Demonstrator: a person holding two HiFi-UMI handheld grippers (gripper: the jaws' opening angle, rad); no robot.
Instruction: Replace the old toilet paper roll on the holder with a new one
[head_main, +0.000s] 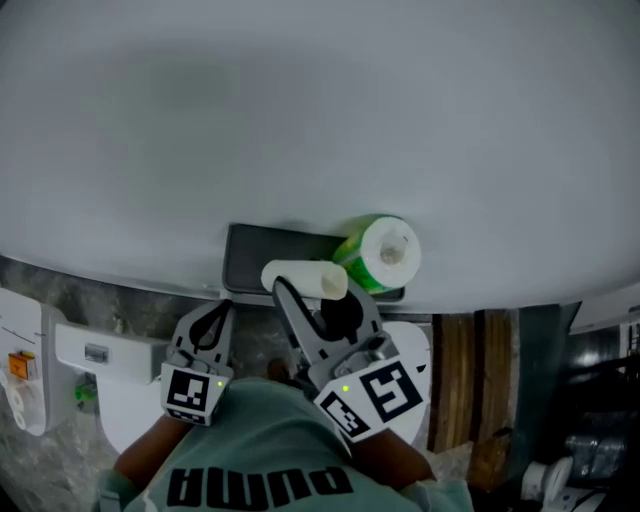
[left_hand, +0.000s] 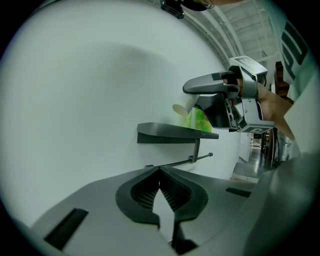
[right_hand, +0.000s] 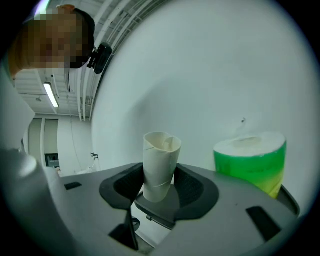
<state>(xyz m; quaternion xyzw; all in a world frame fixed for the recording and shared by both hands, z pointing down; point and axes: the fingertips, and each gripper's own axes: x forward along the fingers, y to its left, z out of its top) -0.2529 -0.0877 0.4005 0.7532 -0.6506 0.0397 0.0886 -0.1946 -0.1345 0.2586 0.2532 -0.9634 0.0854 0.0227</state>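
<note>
While the right tongs (head_main: 300, 300) grip the old cardboard core (head_main: 305, 278) across their half-closed jaws, pads pressing on its lower part and its other end standing free past them, we judge the old roll to be off the holder and ready to be put aside. The left tongs (left_hand: 160, 172) are closed tip to tip on nothing. They sit to the left of the right pair, a little further back from the wall (head_main: 300, 120).

Ahead of the left tongs, the holder's bar (left_hand: 180, 162) stands bare under the dark shelf (left_hand: 175, 132). The new roll (right_hand: 250, 162), in green wrap, stands on end on that shelf, just to the right of the right tongs' tips and close to the core.

We see several risks from here:
- **Core:** it is thin and already dented at its free end, so a harder squeeze could fold it flat and let it slide out of the pads.
- **New roll:** a careless swing of the right tongs to their right could brush it and tip it off. It seems to stand near the shelf's end, though we cannot be sure how much shelf lies under it.
- **Left tongs:** closed as they are, they would only shove the roll, so they need to open wide before reaching for it.
</note>
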